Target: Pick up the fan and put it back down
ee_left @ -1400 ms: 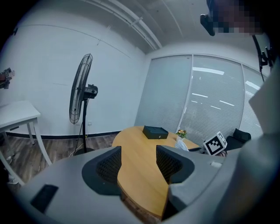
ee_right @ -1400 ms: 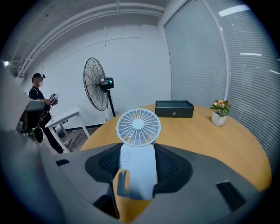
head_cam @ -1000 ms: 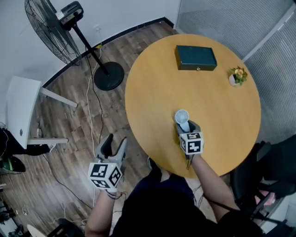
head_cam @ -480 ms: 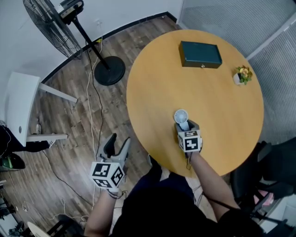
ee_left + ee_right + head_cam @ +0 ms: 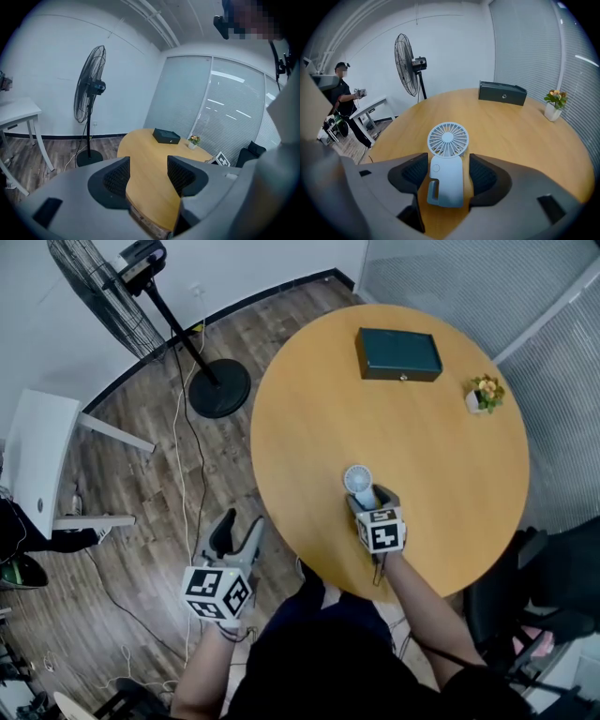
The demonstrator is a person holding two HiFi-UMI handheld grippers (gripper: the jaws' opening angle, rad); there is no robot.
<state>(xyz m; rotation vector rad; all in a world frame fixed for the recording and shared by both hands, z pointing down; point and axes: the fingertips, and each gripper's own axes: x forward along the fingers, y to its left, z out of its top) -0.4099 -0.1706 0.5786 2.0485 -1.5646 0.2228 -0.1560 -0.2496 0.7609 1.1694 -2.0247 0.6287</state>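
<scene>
Pale-blue fan lies between the down-tilted right gripper's opening jaws; left gripper hangs beside the table, jaws apart.

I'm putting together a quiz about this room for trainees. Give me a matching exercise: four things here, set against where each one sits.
Things:
1. small fan
2. dark box
3. potted plant
4. standing fan

Places:
A. on the floor, left of the table
B. far side of the table
C. near side of the table
D. right edge of the table

Pairs: 1-C, 2-B, 3-D, 4-A
</scene>
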